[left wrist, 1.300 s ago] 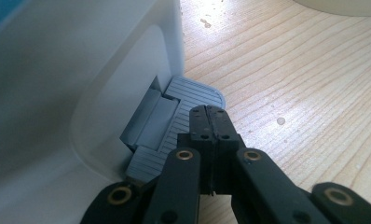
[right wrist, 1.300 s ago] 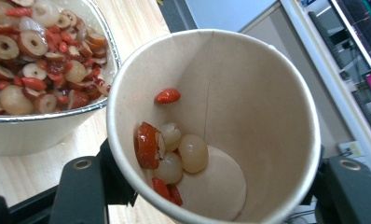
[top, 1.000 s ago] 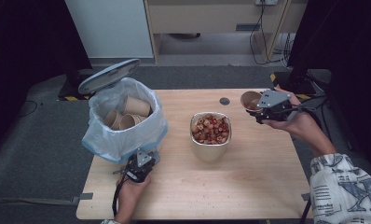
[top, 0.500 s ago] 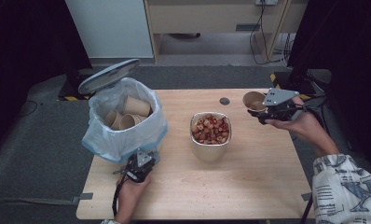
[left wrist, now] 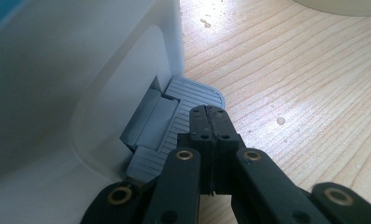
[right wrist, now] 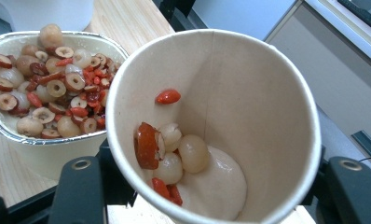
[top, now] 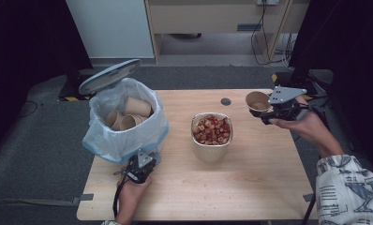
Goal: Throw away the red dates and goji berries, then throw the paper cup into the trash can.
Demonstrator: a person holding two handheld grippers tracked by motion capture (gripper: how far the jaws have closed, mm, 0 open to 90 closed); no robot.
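Note:
My right gripper (top: 269,111) is shut on a tan paper cup (top: 258,100), held tilted above the table's far right corner. In the right gripper view the cup (right wrist: 253,93) sits between the jaws, with a few pieces of dried fruit (right wrist: 167,151) at its bottom. A foil bowl (top: 212,153) heaped with dried fruit stands mid-table; its rim (right wrist: 20,136) lies just left of the cup. My left gripper (top: 140,167) is shut with nothing between its jaws. Its tips (left wrist: 210,114) rest over the grey pedal (left wrist: 186,93) of the white bin (left wrist: 81,70).
The bin (top: 128,140) at the table's left has a clear bag holding several used paper cups (top: 137,107), and its lid (top: 109,75) stands raised. A small dark disc (top: 226,101) lies near the far edge. Bare wood (top: 250,187) spreads across the near right.
The right hand with the cup has drifted slightly to the right. The left gripper has stayed on the pedal and the lid has stayed up.

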